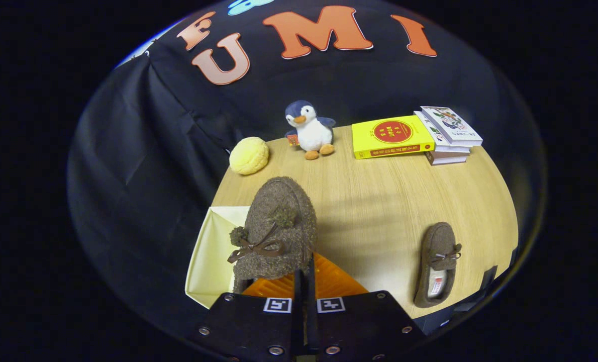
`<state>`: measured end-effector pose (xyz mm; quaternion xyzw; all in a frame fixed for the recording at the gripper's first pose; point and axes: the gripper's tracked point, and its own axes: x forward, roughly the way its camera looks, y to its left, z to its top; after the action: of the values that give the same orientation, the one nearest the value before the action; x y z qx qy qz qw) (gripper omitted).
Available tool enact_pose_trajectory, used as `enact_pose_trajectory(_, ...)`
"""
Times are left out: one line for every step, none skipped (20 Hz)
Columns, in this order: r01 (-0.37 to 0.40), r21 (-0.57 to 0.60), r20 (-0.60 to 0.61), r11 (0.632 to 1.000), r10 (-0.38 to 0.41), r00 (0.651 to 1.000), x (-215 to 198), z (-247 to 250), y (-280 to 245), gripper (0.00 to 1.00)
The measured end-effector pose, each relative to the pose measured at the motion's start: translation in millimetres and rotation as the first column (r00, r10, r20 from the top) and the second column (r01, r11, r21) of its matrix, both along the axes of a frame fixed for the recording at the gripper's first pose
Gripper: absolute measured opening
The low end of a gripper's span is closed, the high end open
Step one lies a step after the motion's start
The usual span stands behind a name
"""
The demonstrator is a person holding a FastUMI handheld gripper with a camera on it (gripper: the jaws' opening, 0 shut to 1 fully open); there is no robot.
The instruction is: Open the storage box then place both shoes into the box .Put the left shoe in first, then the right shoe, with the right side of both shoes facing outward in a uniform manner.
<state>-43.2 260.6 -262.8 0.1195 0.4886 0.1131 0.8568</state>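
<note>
We see the gripper [305, 274] with its fingers drawn close together, pinching the heel rim of a brown fuzzy slipper [276, 229] that is lifted, toe pointing away toward 12 o'clock, its bow and pom-poms facing up. Directly beneath it sits the storage box [213, 251]: a pale cream flap stands open at about 9 o'clock of the fingers, and a ribbed orange part of the box [329, 281] shows just under and to the right of the fingertips. The box sits at the near left edge of the worktop [379, 201], close to the black cloth wall.

The second slipper [437, 264] lies flat on the worktop at 3 o'clock, well apart from the box, toe away from us, its heel near the worktop's near edge.

Between the two slippers, and beyond them, we find a broad bare stretch of wood.

Along the far edge stand a round yellow plush ball [248, 155] at 11 o'clock, a plush penguin [311, 129] at 12 o'clock, and at 1 to 2 o'clock a yellow book [392, 136] touching a stack of books [450, 134].
</note>
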Motion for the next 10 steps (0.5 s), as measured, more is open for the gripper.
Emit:
enact_pose_trajectory(-0.003,0.006,-0.005,1.0,0.003,1.0,0.1,0.6,11.9,0.04)
enact_pose_trajectory(-0.009,0.012,-0.013,1.0,0.009,1.0,-0.4,0.2,24.9,0.04)
enact_pose_trajectory(-0.016,0.017,-0.022,1.0,0.017,1.0,-0.6,-1.0,38.3,0.04)
enact_pose_trajectory(-0.03,0.019,-0.031,0.999,0.03,0.999,-1.0,-3.0,52.0,0.04)
enact_pose_trajectory(-0.041,0.018,-0.04,0.999,0.042,0.998,-1.5,-4.3,65.0,0.04)
enact_pose_trajectory(-0.057,0.019,-0.048,0.998,0.058,0.997,-2.2,-7.0,77.2,0.04)
enact_pose_trajectory(-0.069,0.019,-0.059,0.997,0.07,0.996,-2.8,-10.2,89.5,0.04)
enact_pose_trajectory(-0.082,0.018,-0.072,0.996,0.083,0.994,-3.6,-13.8,101.4,0.04)
enact_pose_trajectory(-0.094,0.017,-0.083,0.995,0.096,0.992,-3.8,-17.9,112.2,0.04)
enact_pose_trajectory(-0.109,0.012,-0.092,0.994,0.11,0.99,-4.3,-23.5,123.1,0.04)
